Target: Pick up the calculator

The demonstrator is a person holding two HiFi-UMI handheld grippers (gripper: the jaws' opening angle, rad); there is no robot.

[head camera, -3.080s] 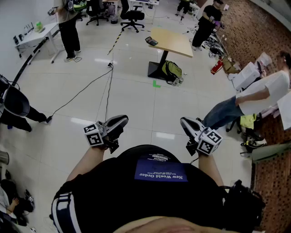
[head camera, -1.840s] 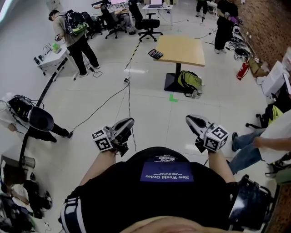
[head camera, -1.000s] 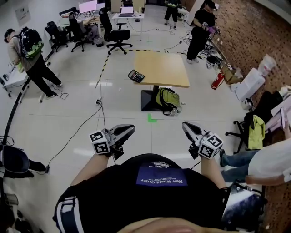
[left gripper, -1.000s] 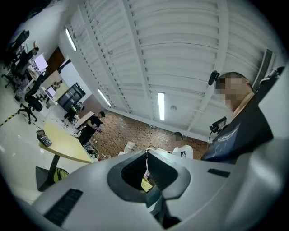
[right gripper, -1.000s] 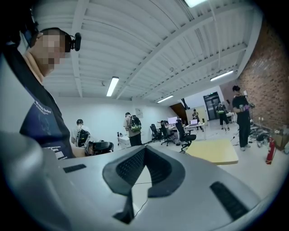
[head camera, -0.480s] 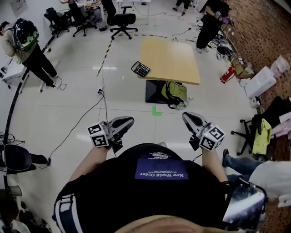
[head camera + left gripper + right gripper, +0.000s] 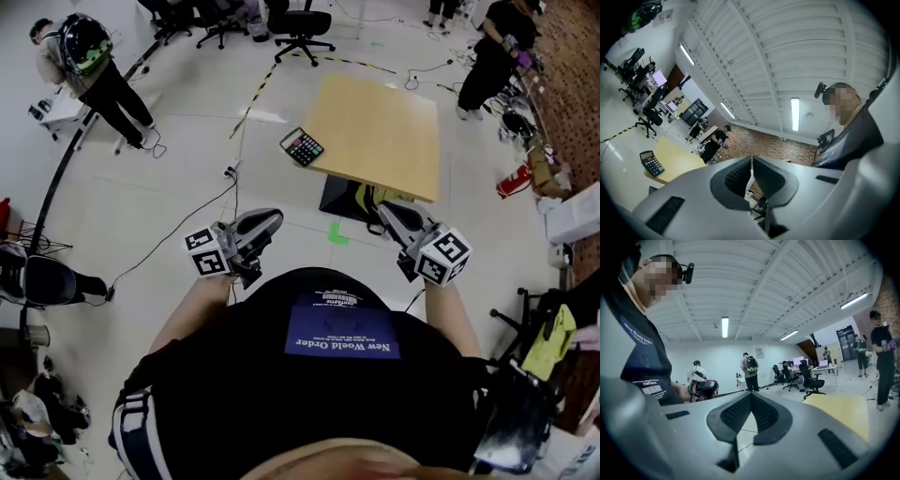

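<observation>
A black calculator (image 7: 302, 146) lies on the near left corner of a light wooden table (image 7: 380, 136) ahead of me; it also shows small at the left in the left gripper view as the calculator (image 7: 651, 163). My left gripper (image 7: 272, 218) is held in front of my chest, shut and empty, well short of the table. My right gripper (image 7: 385, 210) is held level beside it, jaws together with nothing in them, its tip near the table's front edge in the head view. The table (image 7: 843, 415) shows at the right of the right gripper view.
A green backpack (image 7: 370, 199) sits under the table by its black base. Cables (image 7: 187, 220) run across the white floor at the left. A person (image 7: 89, 66) stands at far left, another person (image 7: 492, 42) at far right. Office chairs (image 7: 302, 23) stand behind the table.
I have walked toward the table: it and the calculator have come much nearer and lower in the head view. Both grippers stay shut in front of my chest.
</observation>
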